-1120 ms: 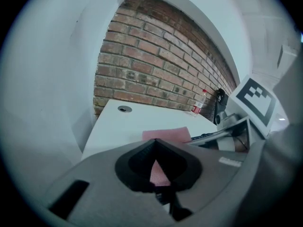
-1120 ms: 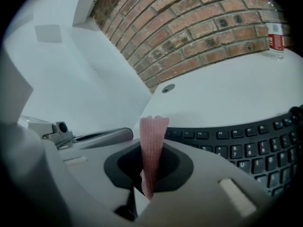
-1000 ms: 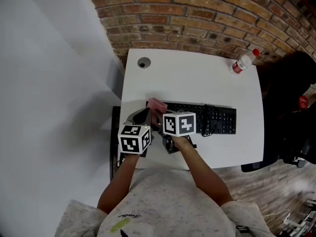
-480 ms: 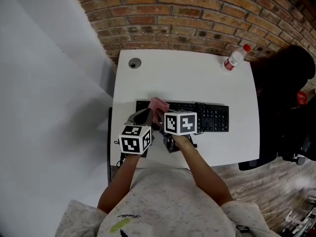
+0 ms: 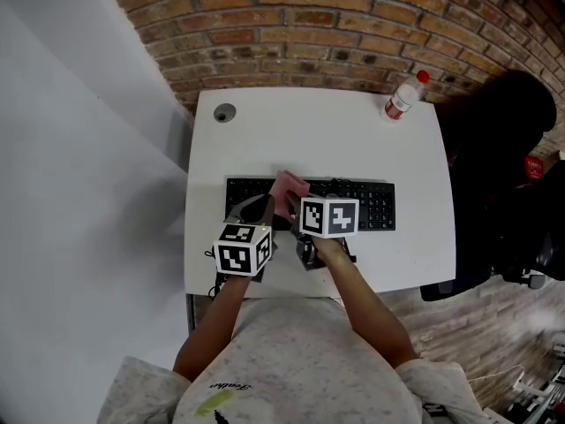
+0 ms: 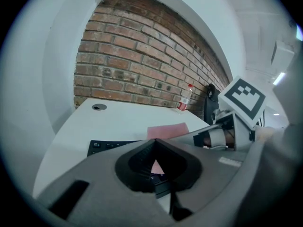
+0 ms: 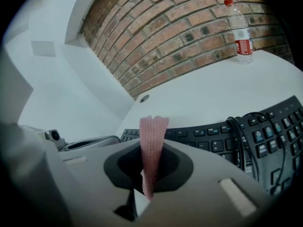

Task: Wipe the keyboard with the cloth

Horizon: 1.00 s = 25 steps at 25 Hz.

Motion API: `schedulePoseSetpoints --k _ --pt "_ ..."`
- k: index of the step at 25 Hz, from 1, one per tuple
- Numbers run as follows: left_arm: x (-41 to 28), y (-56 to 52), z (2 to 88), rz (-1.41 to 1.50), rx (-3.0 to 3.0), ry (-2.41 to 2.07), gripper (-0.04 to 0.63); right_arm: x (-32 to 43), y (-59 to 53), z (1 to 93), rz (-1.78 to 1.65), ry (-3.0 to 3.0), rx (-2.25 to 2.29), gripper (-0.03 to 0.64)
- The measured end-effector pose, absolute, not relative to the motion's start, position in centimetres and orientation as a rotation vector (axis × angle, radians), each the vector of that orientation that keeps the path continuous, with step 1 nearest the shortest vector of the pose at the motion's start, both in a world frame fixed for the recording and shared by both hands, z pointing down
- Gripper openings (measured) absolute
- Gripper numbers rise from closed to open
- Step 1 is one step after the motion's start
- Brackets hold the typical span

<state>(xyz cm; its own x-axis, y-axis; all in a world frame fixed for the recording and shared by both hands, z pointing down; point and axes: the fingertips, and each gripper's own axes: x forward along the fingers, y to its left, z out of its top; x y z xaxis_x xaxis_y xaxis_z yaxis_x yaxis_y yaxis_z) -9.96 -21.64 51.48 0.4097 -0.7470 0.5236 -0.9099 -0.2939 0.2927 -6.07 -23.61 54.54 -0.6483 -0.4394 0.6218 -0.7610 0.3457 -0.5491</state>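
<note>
Right gripper view — right hand-held gripper [image 7: 150, 174] pinches cloth [image 7: 152, 141]; left hand-held gripper [image 6: 158, 171] closed.

Long black plastic keyboard [image 5: 366, 206] lies flat across a white table's [image 5: 318, 140] middle. Folded pink knitted cloth [image 5: 291, 185] stands upright near table centre.

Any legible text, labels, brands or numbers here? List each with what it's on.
Nothing is legible enough to quote.
Red label on the bottle: print too small to read.
Key legends on the keyboard: blurred.
Script print on the shirt: too small to read.
</note>
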Motion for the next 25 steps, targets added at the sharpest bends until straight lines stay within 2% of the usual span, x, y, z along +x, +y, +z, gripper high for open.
schedulePoseSetpoints --k 25 --pt "-3.0 -20.5 51.0 0.415 2.165 -1.382 -0.005 4.8 -24.7 53.3 1.281 -2.244 1.218 0.026"
